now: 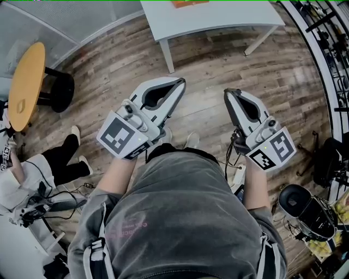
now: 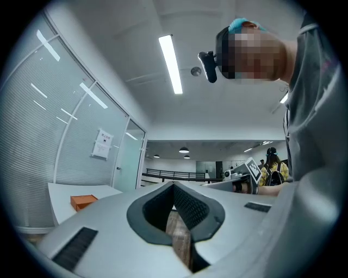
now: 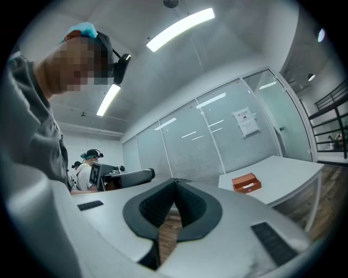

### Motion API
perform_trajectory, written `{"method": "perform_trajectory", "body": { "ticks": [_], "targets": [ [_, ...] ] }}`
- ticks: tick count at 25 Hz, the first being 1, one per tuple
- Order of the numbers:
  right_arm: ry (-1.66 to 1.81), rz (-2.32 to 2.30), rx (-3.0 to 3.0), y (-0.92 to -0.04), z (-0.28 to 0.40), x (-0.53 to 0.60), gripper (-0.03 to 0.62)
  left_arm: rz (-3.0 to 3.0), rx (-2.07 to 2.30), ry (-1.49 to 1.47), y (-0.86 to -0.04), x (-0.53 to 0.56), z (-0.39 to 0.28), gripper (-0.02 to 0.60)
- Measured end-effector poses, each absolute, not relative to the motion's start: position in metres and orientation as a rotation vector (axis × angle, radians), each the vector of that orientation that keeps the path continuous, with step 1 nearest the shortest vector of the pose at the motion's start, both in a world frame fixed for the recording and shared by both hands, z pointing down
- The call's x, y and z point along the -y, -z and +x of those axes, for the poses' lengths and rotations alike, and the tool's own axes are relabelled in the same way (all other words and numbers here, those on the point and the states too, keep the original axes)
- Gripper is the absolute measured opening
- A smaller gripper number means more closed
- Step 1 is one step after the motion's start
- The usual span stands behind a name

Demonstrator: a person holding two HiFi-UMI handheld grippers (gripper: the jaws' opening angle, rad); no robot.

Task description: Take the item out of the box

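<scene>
Not begun: both tools idle, box out of reach

The left tool and right tool are clenched on nothing, low by the person's waist. The orange box sits on the white bench at twelve o'clock, well apart, so approach, opening and removal all remain.

Bare wood floor lies open straight ahead, up to the white table, whose top is free save for an orange box. On the left a round yellow table and a seated person narrow the way. On the right a railing and black equipment crowd the floor.
</scene>
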State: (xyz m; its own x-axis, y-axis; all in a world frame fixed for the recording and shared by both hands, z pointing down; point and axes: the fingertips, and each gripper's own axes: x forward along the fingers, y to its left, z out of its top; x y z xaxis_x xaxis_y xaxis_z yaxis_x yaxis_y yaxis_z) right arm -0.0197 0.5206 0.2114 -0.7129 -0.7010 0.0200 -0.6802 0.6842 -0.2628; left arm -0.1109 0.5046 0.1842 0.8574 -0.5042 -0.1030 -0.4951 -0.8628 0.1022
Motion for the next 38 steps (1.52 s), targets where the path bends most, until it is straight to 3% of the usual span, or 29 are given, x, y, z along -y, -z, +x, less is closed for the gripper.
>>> {"method": "perform_trajectory", "body": {
  "ticks": [17,38],
  "targets": [
    [0.476,-1.128,-2.783,-0.232,0.036,-0.499,0.003,2.926,0.861,0.099,-0.205,-0.487,-0.074,0.011],
    [0.514,-1.176,-2.783,-0.256,0.007,-0.340,0.003,2.914,0.797,0.099,-0.231,-0.321,-0.094,0.011]
  ]
}}
